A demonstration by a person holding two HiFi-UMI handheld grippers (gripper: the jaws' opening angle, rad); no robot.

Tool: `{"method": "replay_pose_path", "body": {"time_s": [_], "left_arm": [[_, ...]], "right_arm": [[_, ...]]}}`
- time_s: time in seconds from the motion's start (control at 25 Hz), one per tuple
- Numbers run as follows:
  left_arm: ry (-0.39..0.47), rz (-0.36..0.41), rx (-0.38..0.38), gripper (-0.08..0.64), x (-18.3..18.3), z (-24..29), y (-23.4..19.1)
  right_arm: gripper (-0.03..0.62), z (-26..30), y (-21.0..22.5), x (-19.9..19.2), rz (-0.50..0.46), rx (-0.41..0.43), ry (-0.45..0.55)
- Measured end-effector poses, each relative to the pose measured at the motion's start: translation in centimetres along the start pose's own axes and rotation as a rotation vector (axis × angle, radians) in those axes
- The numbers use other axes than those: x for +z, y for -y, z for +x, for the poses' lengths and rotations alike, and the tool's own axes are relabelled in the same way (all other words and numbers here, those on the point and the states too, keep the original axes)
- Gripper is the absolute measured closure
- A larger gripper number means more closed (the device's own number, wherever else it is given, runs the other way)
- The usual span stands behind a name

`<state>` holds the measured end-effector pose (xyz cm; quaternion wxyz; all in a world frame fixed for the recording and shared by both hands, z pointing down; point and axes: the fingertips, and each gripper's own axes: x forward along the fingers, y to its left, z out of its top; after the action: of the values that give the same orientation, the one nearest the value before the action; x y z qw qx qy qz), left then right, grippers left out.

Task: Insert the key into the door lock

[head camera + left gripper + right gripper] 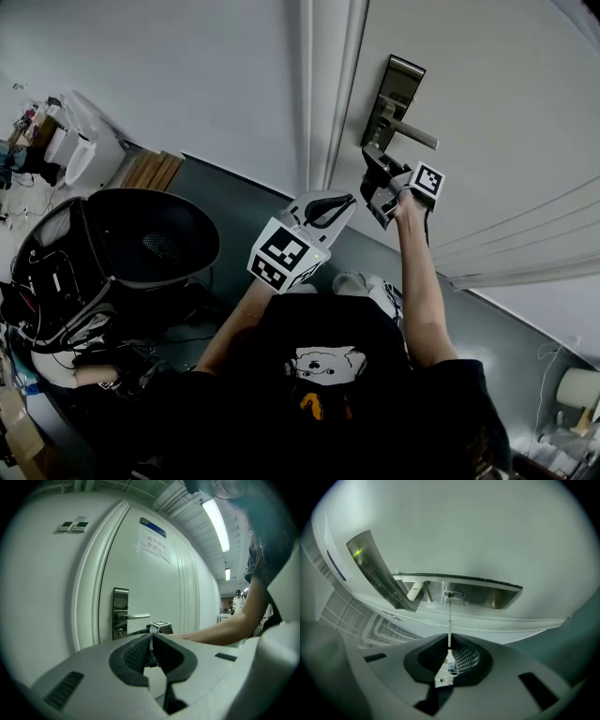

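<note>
Silver key (449, 623), one, pinched by right hand-held gripper (449, 646) at lock (454, 594); left hand-held gripper (151, 641) closed

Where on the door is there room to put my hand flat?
The door is bare between the lock plate and the paper sign higher up. Under the handle it is crowded: the right gripper holds the key at the keyhole, with the left gripper nearby.

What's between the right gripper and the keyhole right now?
Only the key, held by the right gripper, its tip reaching the keyhole; the right gripper view shows it.
</note>
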<state>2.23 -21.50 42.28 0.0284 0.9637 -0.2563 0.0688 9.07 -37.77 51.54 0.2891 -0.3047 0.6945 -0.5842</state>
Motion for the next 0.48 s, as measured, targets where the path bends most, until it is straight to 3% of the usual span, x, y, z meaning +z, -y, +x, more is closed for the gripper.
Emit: {"method": "replay_pose_path", "body": {"time_s": [0.48], "left_arm": [[-0.004, 0.002, 0.002, 0.535, -0.3, 0.8, 0.4]], "right_arm": [[0.571, -0.1, 0.5, 1.5, 0.039, 0.02, 0.012]]}}
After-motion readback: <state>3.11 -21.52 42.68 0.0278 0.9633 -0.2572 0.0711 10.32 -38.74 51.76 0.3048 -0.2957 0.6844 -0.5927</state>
